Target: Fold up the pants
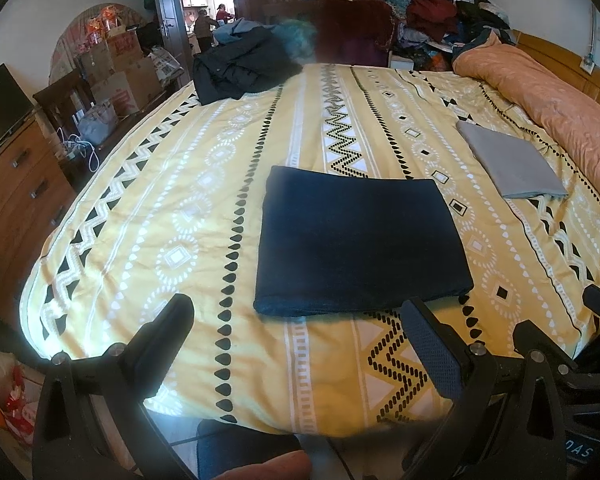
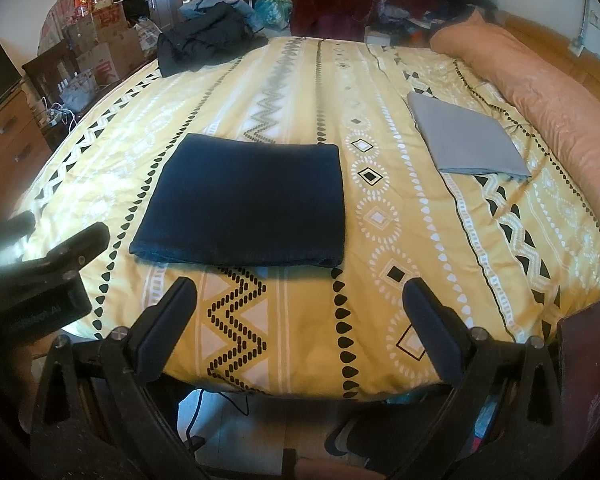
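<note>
While both grippers are hovering over the near edge of the bed, one pair of dark navy pants [image 1: 362, 242] is lying folded into a flat rectangle on the yellow patterned bedspread [image 1: 228, 360], touching neither tool. In the left wrist view the pants are sitting at about 12 o'clock from the left gripper [image 1: 296, 340], whose fingers are standing wide apart and holding nothing. In the right wrist view the pants [image 2: 246, 204] are lying toward 11 o'clock from the right gripper [image 2: 300, 320], whose fingers are likewise spread wide and gripping nothing.

One folded grey cloth [image 1: 510, 162] is resting well apart from the pants, toward 2 o'clock, near one rolled peach quilt [image 1: 548, 108] that is running along the far right side of the bed. One heap of dark jackets [image 1: 240, 70] is sitting at the far edge near 11 o'clock, and a large pile of mixed clothes [image 1: 428, 8] is rising beyond the bed at about 1 o'clock. Several cardboard boxes [image 1: 118, 68], too jumbled to count, are stacking up at 10 o'clock with red print that is too blurred to read. Two people [image 1: 210, 24] are standing in the doorway beyond.

Part of the other gripper's body is showing at each view's edge; white letters reading "DAS" [image 1: 578, 451] are appearing at the lower right of the left wrist view, cut off, and the lettering in the right wrist view is too blurred to read.
</note>
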The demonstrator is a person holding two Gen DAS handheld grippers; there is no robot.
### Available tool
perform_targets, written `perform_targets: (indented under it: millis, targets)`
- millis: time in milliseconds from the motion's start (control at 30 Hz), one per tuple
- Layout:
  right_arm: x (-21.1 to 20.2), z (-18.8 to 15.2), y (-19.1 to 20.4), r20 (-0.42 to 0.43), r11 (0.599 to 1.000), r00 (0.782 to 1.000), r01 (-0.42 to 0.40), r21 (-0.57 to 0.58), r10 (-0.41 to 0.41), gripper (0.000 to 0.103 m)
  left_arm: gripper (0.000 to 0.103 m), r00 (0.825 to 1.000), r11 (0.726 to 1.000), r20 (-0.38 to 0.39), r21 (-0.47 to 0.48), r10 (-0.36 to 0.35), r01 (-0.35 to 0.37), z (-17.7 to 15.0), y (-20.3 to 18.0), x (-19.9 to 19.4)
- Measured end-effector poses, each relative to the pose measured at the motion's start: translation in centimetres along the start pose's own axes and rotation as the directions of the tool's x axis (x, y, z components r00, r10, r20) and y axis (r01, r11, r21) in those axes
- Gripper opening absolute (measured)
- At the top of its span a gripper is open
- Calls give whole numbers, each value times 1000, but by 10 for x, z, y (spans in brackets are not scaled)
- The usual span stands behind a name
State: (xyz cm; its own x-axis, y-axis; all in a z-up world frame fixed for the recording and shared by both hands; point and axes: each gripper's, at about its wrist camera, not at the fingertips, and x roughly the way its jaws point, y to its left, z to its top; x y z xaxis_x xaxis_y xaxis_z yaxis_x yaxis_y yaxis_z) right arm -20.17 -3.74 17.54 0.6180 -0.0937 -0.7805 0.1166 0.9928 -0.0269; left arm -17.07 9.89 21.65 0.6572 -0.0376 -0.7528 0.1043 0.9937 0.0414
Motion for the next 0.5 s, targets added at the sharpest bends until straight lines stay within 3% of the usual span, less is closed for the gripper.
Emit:
perform_targets:
  millis: [500]
  targets:
    - [1,-1,-7,-3,1000,1000,3,9,-3,102,103,1000,1000,-6,11,-4,4,-1,-5,2]
